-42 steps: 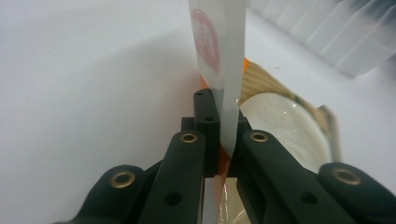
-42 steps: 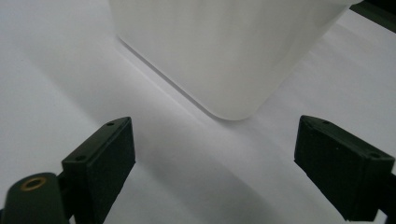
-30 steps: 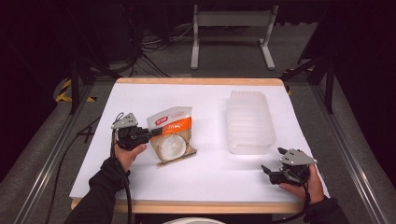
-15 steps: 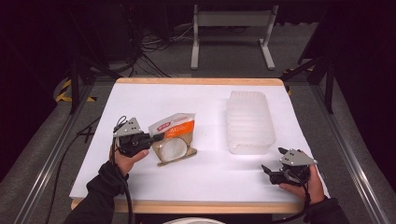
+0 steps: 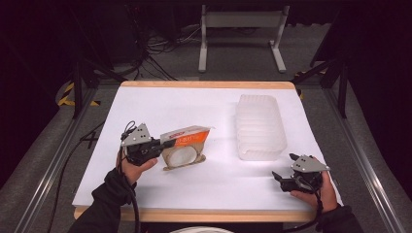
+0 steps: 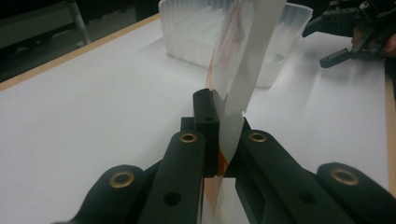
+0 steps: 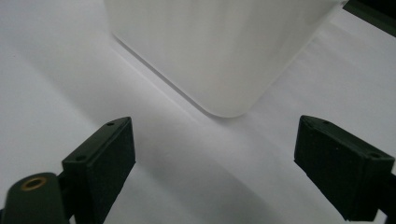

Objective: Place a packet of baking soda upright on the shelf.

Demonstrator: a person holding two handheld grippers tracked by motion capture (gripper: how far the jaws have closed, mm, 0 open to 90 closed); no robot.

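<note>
An orange-and-white bag (image 5: 183, 146) with a clear round window lies left of the table's middle. My left gripper (image 5: 165, 144) is shut on the bag's left edge, lifting that side. In the left gripper view the bag's thin edge (image 6: 236, 79) stands upright, clamped between the black jaws. A ribbed translucent plastic container (image 5: 260, 125) sits at the right of the table. My right gripper (image 5: 285, 167) rests low near the front right corner, open with nothing in it. In the right gripper view the container's near corner (image 7: 219, 60) lies just ahead of the wide-apart jaws.
The white table top (image 5: 165, 102) ends in a wooden edge (image 5: 204, 215) at the front. Metal rails run along both sides, and a stand's legs (image 5: 240, 43) and cables sit on the floor beyond the far edge.
My left gripper has pulled back toward the front with the bag in it, and the bag has tipped and shifted slightly. The right gripper has stayed put.
</note>
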